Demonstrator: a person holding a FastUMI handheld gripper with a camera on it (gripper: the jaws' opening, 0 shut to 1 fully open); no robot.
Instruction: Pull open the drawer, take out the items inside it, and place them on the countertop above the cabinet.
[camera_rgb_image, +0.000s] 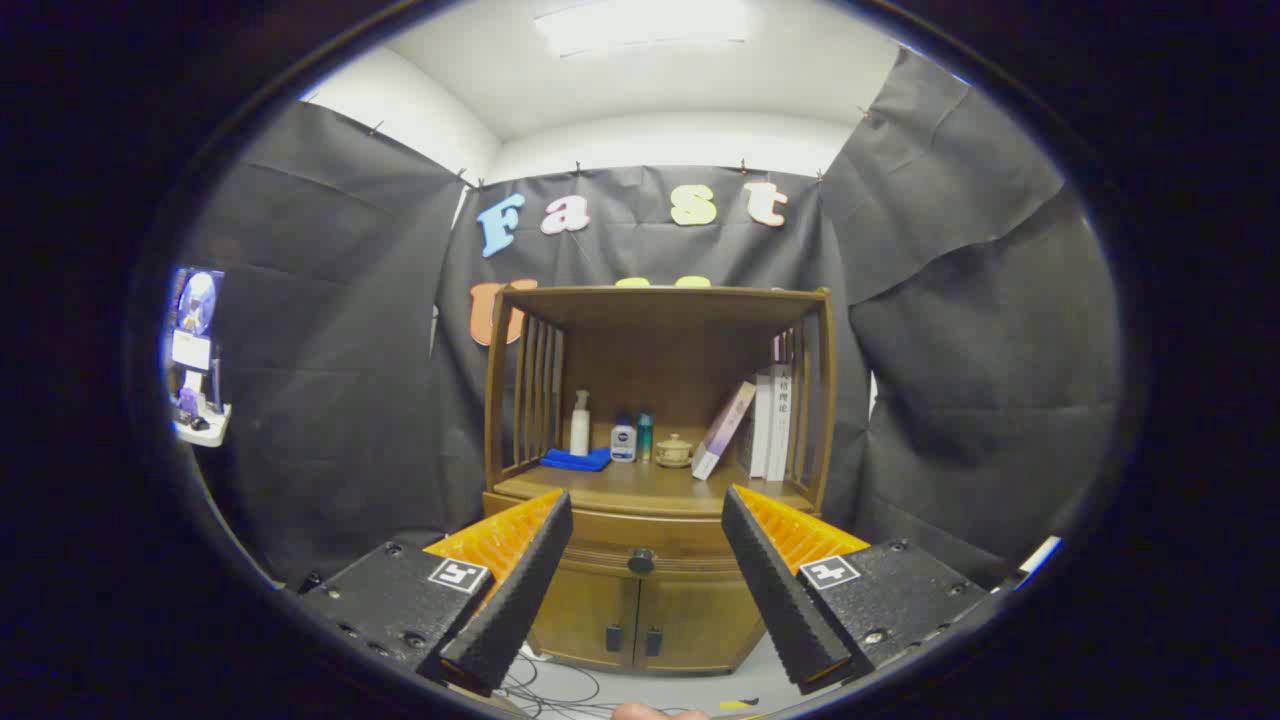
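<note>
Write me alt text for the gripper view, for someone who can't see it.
Open tongs point at a wooden cabinet some way ahead, its drawer shut, with the knob seen between the fingers. The countertop holds a blue cloth, bottles, a small pot and books. Below the drawer are two closed doors.

The drawer (640, 553) is a wide, shallow wooden front in the brown cabinet (645, 600), shut flush; a single dark round knob (641, 561) sits at its middle; directly above the drawer lies the cabinet's flat wooden countertop (640, 487); directly below the drawer are two closed doors; the gripper (646, 515) hangs apart from the drawer, its fingers (520, 590) spread wide, the knob showing between them.
</note>
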